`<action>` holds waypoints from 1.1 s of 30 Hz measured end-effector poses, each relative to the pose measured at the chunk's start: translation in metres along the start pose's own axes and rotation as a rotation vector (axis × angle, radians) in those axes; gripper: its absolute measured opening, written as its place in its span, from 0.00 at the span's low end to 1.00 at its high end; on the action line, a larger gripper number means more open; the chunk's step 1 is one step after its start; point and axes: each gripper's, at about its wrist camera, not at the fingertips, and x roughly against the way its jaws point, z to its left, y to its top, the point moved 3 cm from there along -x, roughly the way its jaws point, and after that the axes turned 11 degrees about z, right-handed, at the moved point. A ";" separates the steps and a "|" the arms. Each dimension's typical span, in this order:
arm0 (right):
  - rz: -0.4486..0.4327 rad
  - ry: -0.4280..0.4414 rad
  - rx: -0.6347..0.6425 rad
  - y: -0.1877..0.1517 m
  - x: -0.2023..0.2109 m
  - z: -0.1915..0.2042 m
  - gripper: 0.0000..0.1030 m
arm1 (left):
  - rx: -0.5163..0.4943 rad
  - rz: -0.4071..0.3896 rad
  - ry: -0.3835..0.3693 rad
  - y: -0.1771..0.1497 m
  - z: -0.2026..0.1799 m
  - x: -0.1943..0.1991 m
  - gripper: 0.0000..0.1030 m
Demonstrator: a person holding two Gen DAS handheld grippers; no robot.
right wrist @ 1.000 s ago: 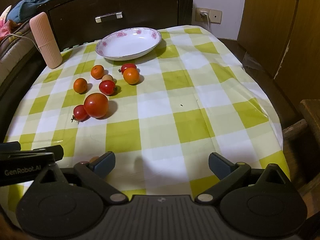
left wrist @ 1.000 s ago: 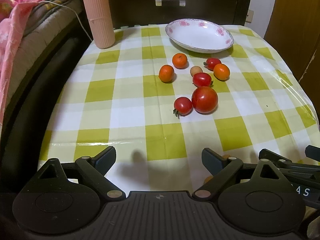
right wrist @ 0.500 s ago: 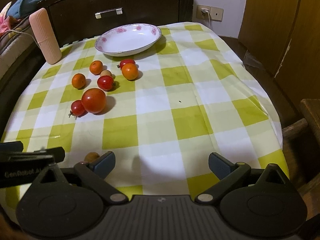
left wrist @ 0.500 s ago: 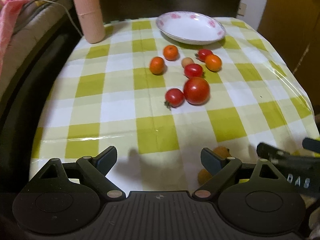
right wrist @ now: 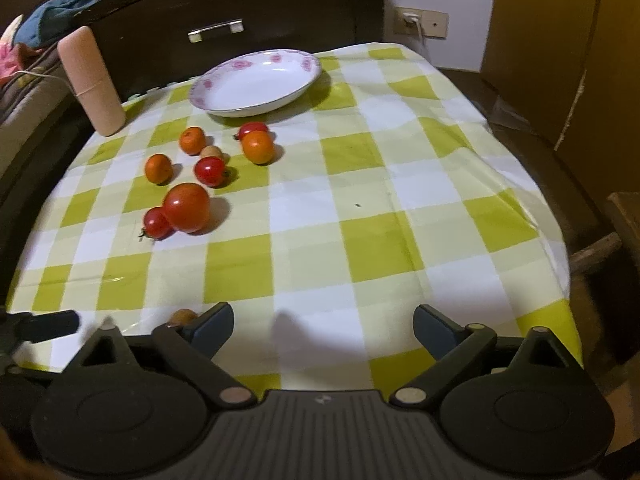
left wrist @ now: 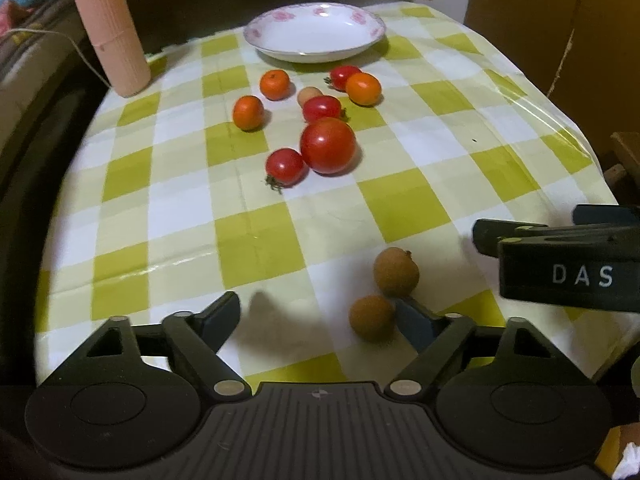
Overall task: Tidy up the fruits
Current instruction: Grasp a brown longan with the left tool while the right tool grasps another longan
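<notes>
Checkered bench [left wrist: 256, 248] below, my left tool [left wrist: 316, 312], released and narrowing, has two brown fruits [left wrist: 396, 271] near its right finger.

Warm, dim indoor light falls from above onto the checked tablecloth [left wrist: 256, 240], with a glare streak along its plastic fold. Fruit throw soft shadows to the right. Fisheye bending curves the edges, corners go black, and both views look slightly soft.

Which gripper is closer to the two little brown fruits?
Left. The left gripper has the nearer brown fruit just inside its right finger. The right gripper sits further right, both fruits outside its jaws.
</notes>
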 end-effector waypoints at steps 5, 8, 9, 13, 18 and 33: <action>0.018 0.023 -0.002 -0.001 -0.003 0.001 0.86 | 0.000 -0.004 -0.038 0.000 -0.003 -0.005 0.75; 0.018 0.030 -0.011 0.000 -0.003 0.000 0.85 | -0.029 0.009 -0.009 -0.002 -0.007 -0.008 0.63; 0.019 0.031 -0.013 0.000 -0.003 0.000 0.85 | -0.034 0.007 -0.003 -0.002 -0.007 -0.008 0.62; 0.026 0.041 -0.010 0.000 -0.004 0.000 0.78 | -0.004 0.003 -0.020 -0.001 -0.001 -0.007 0.55; 0.051 0.059 -0.001 -0.001 -0.008 0.002 0.64 | 0.020 0.006 -0.031 0.001 0.006 -0.005 0.39; 0.065 0.106 0.177 0.003 -0.021 0.040 0.64 | 0.111 -0.004 -0.021 0.006 0.030 0.000 0.33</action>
